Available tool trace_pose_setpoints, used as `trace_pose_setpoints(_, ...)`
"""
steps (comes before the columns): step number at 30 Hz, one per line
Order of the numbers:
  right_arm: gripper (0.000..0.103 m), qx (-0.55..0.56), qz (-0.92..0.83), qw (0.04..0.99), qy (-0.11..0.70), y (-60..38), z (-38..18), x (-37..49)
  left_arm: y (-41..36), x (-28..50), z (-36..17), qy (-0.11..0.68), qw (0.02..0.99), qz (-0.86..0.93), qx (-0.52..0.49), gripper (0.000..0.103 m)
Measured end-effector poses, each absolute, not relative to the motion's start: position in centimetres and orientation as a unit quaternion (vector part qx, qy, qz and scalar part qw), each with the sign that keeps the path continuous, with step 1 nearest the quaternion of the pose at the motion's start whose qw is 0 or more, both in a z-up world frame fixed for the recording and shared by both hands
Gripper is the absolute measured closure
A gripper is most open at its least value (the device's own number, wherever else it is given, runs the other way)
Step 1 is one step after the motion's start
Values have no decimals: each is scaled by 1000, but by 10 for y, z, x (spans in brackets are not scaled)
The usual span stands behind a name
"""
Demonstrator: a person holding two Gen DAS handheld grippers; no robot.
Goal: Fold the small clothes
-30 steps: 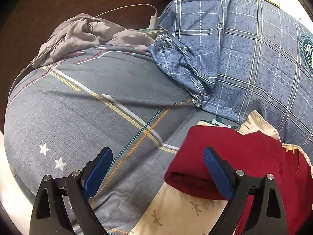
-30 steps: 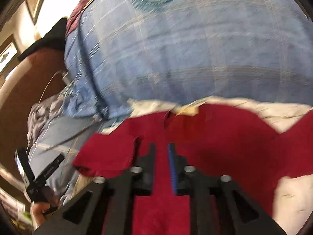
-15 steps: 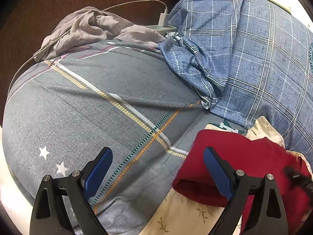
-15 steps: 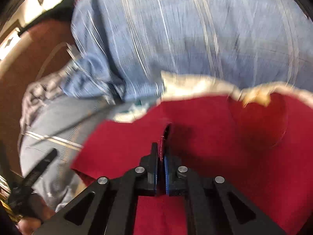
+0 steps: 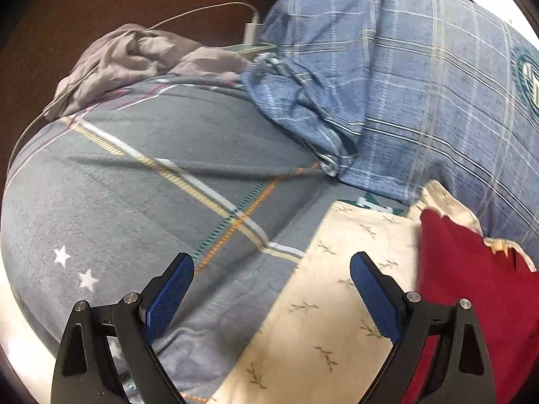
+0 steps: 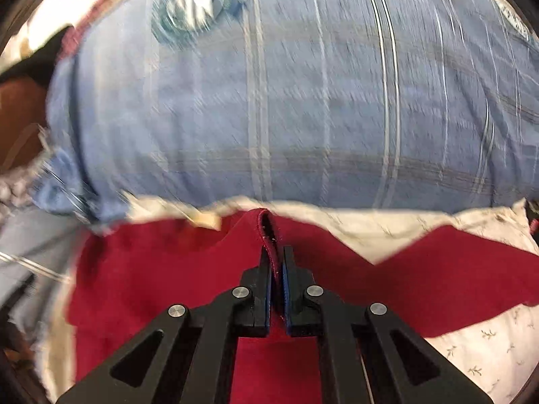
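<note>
Grey bedsheet (image 5: 134, 175): seen spread across the left wrist view from 9 to 6 o'clock, printed with crossing stripes and two white stars.
Blue plaid quilt (image 6: 303, 101): piled over the upper half of the right wrist view, 10 to 2 o'clock; a round teal emblem is printed on it. This view is smeared, so finer weave cannot be read.
Cream leaf-print cloth (image 5: 337, 303): laid flat on the sheet, under the red garment, at 5 o'clock in the left wrist view.
Red garment (image 6: 151, 286): spread on the cream cloth, just below the quilt's edge; in the left wrist view it is seen at 4 o'clock.
Grey crumpled garment (image 5: 134, 57): noted at 11 o'clock on the sheet's far edge, with a white charger cable (image 5: 202, 10) lying over it.
Right gripper (image 6: 277, 252): jaws are pressed together on a raised hemmed edge of the red garment.
Left gripper (image 5: 269, 272): jaws are held wide apart above sheet and cream cloth; nothing is gripped.
</note>
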State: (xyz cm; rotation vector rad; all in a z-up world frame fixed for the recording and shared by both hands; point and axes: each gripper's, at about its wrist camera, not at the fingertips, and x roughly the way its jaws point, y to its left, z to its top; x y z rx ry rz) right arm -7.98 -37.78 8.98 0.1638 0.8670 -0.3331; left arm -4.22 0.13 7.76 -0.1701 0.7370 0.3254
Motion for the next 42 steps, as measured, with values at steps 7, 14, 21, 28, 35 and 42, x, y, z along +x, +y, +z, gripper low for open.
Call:
trace_pose_setpoints(7,51,81,-200,884,415,-376,92,-86,-14,-43,75,370,922,92,-73,9)
trace_pose_setpoints(14,53,47,38,902,427,-269,88,-35,-33,-29,52,425,903,58,-35,9)
trace_pose_setpoints(21,48,-78,116,859,493,-201,21,38,-33,-8,32,462,883,80,-12,9)
trace_pose_setpoints(28,99,-85,142,849,503,-203,8,40,-36,-2,25,465,882,79,-18,9)
trace_pose_setpoints(35,103,-92,42,876,472,-214,16,46,-30,-5,30,453,886,94,-33,9)
trace_pose_setpoints(42,92,35,55,882,466,-246,33,23,-30,-15,47,419,903,72,-59,9)
